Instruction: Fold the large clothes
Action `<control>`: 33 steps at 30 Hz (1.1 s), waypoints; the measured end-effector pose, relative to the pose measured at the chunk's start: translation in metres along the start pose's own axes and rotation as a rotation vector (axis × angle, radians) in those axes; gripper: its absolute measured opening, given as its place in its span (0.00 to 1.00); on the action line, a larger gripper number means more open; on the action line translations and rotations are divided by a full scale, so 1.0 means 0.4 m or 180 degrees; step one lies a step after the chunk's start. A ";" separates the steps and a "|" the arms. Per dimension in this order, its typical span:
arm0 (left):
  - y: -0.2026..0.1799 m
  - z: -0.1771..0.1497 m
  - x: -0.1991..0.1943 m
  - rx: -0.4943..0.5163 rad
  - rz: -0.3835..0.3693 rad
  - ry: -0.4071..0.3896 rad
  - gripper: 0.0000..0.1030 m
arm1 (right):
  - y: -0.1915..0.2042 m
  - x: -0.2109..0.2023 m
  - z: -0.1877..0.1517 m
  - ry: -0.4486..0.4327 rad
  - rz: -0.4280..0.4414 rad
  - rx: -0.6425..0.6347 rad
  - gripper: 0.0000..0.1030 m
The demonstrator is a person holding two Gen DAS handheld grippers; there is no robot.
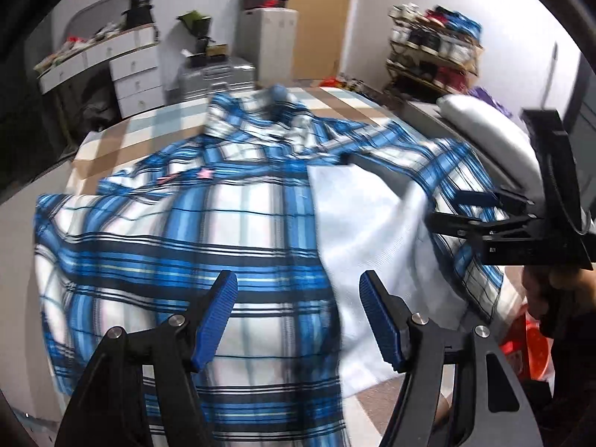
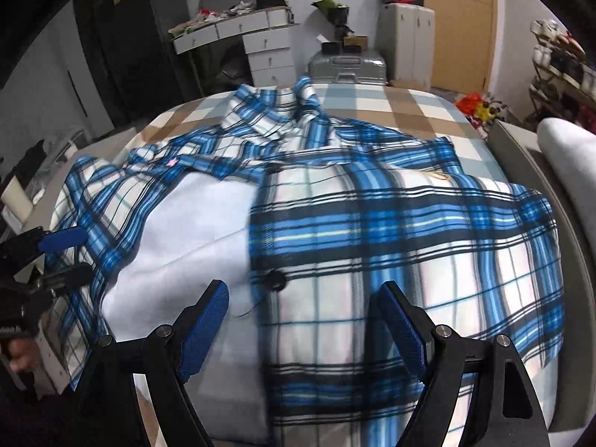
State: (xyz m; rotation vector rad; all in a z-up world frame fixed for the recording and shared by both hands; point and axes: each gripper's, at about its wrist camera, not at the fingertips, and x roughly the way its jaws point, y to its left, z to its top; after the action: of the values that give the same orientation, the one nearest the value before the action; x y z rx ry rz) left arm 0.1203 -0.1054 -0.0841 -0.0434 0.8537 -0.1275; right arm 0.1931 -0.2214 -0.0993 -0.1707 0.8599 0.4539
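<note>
A large blue-and-white plaid shirt (image 1: 208, 231) lies spread on the bed, front open, with its white inner side (image 1: 365, 231) showing. My left gripper (image 1: 298, 279) hovers open over the shirt's near hem, with no cloth between its blue pads. At the right of this view my right gripper (image 1: 465, 210) is open beside the shirt's right edge. In the right wrist view the same shirt (image 2: 391, 231) and its white inner side (image 2: 186, 231) fill the bed. The right gripper (image 2: 303, 288) stands open above the front placket near a dark button (image 2: 275, 279). The left gripper (image 2: 67, 257) shows open at the left edge.
The bed has a beige, white and pale-blue checked sheet (image 2: 402, 108). A grey padded headboard or pillow (image 1: 495, 138) runs along the right. Beyond the bed stand white drawers (image 1: 134, 74), a silver suitcase (image 2: 346, 69) and a cluttered shoe rack (image 1: 432, 48). An orange bag (image 1: 529, 350) sits low right.
</note>
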 end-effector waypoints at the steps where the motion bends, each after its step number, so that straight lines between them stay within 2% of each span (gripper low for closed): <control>1: -0.006 -0.002 0.008 0.0029 0.0063 0.0017 0.62 | 0.006 0.019 -0.006 0.0041 -0.0141 -0.0086 0.79; 3: -0.008 -0.007 0.022 0.0048 0.0139 0.0065 0.62 | 0.005 0.039 -0.012 0.0121 -0.0289 -0.0164 0.40; 4: -0.009 -0.010 0.029 0.0047 0.0168 0.0092 0.62 | -0.005 0.039 -0.011 0.0200 -0.0325 -0.0119 0.04; 8: 0.005 -0.021 0.025 -0.0017 0.0212 0.0128 0.62 | -0.033 -0.084 0.014 -0.0081 0.0347 0.0229 0.03; 11: 0.006 -0.028 0.023 -0.0048 0.0205 0.0126 0.62 | -0.011 -0.180 0.014 -0.0255 0.0775 0.0285 0.03; 12: 0.009 -0.029 0.026 -0.0068 0.0196 0.0138 0.62 | 0.003 -0.179 0.006 -0.0208 0.0892 0.0275 0.03; 13: 0.008 -0.029 0.033 -0.0077 0.0204 0.0152 0.62 | 0.025 -0.156 -0.016 -0.0045 0.1015 0.0219 0.04; 15: 0.010 -0.031 0.042 -0.0105 0.0210 0.0182 0.62 | 0.049 -0.091 -0.057 0.0276 0.0974 0.0142 0.08; 17: 0.004 -0.032 0.049 -0.0099 0.0245 0.0203 0.62 | 0.058 -0.014 -0.102 0.0643 0.0781 0.0160 0.09; 19: -0.004 -0.034 0.047 -0.0071 0.0274 0.0178 0.59 | 0.051 0.017 -0.126 0.0717 0.0793 0.0246 0.13; 20: -0.005 -0.035 0.046 -0.0047 0.0290 0.0157 0.38 | 0.046 0.017 -0.125 0.0677 0.0826 0.0284 0.17; 21: -0.006 -0.036 0.047 -0.0016 0.0290 0.0161 0.12 | 0.043 0.015 -0.124 0.0655 0.0862 0.0317 0.22; 22: -0.005 -0.037 0.050 -0.0014 0.0253 0.0190 0.02 | 0.040 0.012 -0.122 0.0603 0.0919 0.0347 0.33; 23: -0.004 -0.038 0.047 -0.0030 0.0224 0.0179 0.01 | 0.038 0.011 -0.121 0.0571 0.0940 0.0365 0.40; 26: -0.003 -0.031 0.016 -0.0070 0.0103 0.0042 0.00 | 0.037 0.013 -0.131 0.0572 0.0938 0.0427 0.41; 30: -0.019 0.034 -0.050 -0.0133 -0.0353 -0.0141 0.00 | 0.028 0.011 -0.137 0.0523 0.1001 0.0495 0.41; 33: -0.068 0.093 -0.084 -0.0001 -0.0631 -0.0302 0.00 | 0.023 0.011 -0.140 0.0507 0.1046 0.0555 0.41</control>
State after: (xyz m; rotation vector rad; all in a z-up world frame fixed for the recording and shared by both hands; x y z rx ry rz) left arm 0.1239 -0.1285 -0.0322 -0.1336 0.7535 -0.3090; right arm 0.1528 -0.2302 -0.1384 0.0988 1.0852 0.6751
